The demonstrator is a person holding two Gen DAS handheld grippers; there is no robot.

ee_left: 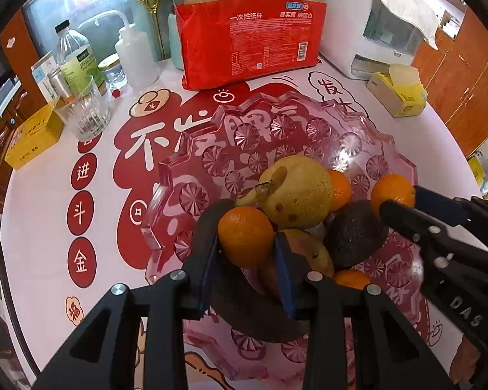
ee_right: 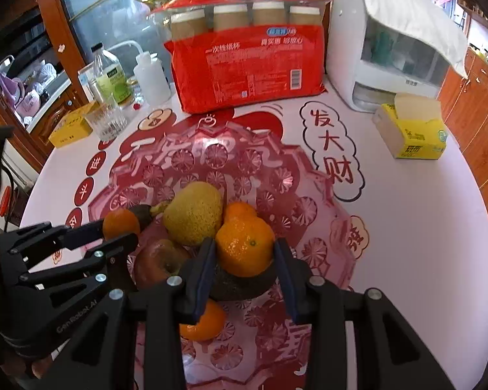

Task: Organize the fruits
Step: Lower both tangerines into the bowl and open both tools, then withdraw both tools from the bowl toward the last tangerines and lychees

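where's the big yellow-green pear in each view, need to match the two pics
Left wrist view: the big yellow-green pear sits at picture centre in the pink cut-glass bowl, just above and right of the orange in the left tool.
Right wrist view: the pear is left of centre, up-left of the orange in the right tool.
Shared landmark: the red pack of paper cups standing behind the bowl.

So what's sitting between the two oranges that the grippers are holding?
In the left wrist view, a big yellow-green pear and a dark avocado lie between the left gripper's orange and the right gripper's orange.
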